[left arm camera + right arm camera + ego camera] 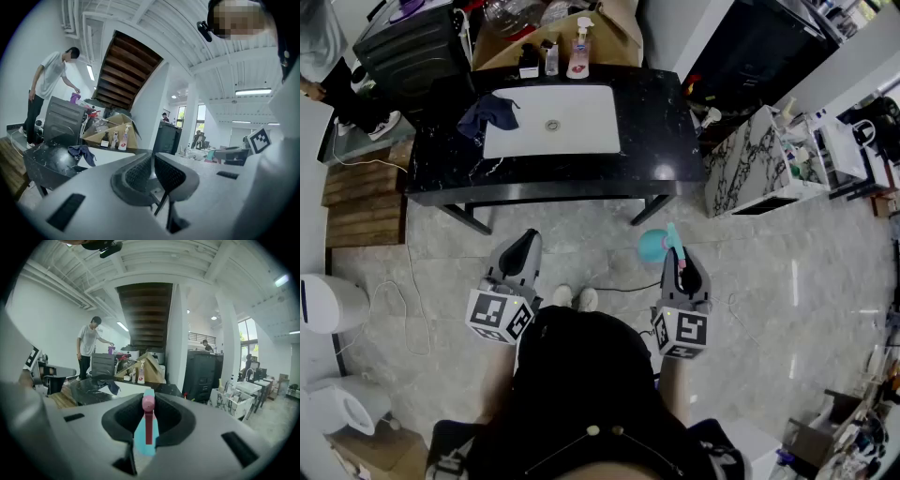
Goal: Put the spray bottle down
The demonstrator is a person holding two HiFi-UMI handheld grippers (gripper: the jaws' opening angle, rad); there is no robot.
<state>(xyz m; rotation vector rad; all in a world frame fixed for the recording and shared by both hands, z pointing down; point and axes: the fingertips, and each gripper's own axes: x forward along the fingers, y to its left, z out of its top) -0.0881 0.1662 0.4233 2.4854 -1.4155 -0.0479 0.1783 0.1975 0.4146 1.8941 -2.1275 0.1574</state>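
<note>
R tool [148, 414] clamped on spray bottle [653, 246], above floor [581, 234]. L tool [153, 169] jaws together, empty. Ahead: tabletop [661, 122] w/ sink [581, 131].

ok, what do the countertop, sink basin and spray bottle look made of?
countertop: black stone, either marble or a marble-look slab going by the white veining. It is polished and shows glare.
sink basin: probably glazed ceramic, plain smooth white, though solid surface is possible.
spray bottle: plastic, with an opaque teal body, a pink trigger and a smooth moulded look.
</note>
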